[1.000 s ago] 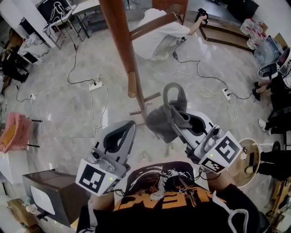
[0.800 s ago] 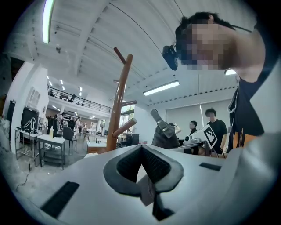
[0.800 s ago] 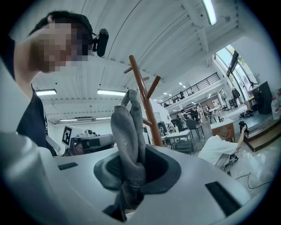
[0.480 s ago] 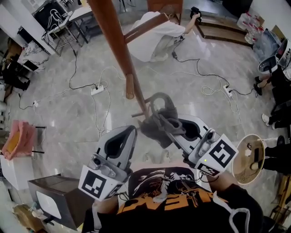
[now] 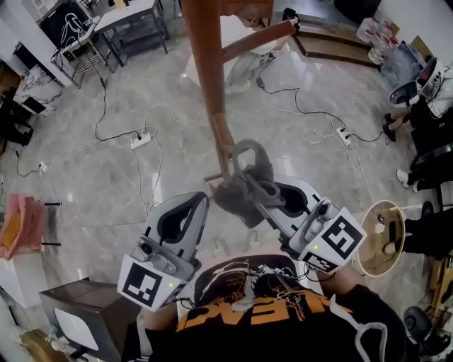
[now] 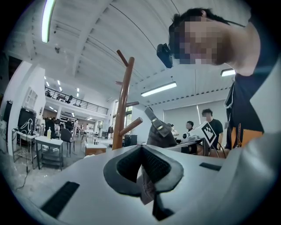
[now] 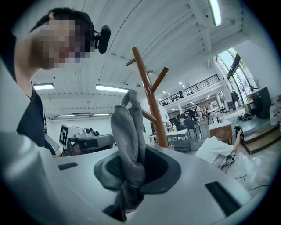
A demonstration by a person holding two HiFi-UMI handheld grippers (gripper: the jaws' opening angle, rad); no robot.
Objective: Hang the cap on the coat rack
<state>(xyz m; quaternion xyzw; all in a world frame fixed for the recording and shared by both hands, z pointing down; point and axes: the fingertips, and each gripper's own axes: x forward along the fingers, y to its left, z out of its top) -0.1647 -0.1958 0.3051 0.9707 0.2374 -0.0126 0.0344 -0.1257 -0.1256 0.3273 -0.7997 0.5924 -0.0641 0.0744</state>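
The wooden coat rack (image 5: 212, 78) rises in front of me, with one peg (image 5: 258, 41) slanting to the right. My right gripper (image 5: 250, 188) is shut on the grey cap (image 5: 233, 199), whose strap loop stands up right beside the pole's lower stub. In the right gripper view the cap (image 7: 127, 127) sticks up out of the closed jaws of that gripper (image 7: 134, 169), with the rack (image 7: 151, 96) behind it. My left gripper (image 5: 198, 203) hangs to the left of the cap, level, its jaws meeting at the tips and holding nothing (image 6: 141, 151). The rack (image 6: 123, 105) and cap (image 6: 160, 134) show beyond it.
Cables and a power strip (image 5: 139, 140) lie on the marble floor. A person in white (image 5: 237, 32) crouches behind the rack. A round wooden stool (image 5: 379, 247) stands at right, a box (image 5: 78, 311) at lower left, tables (image 5: 127, 21) at the back, and people sit at far right (image 5: 425, 106).
Both grippers, with the cap still in the right one, have moved closer to the rack pole. The cap's strap loop now sits right next to the pole.
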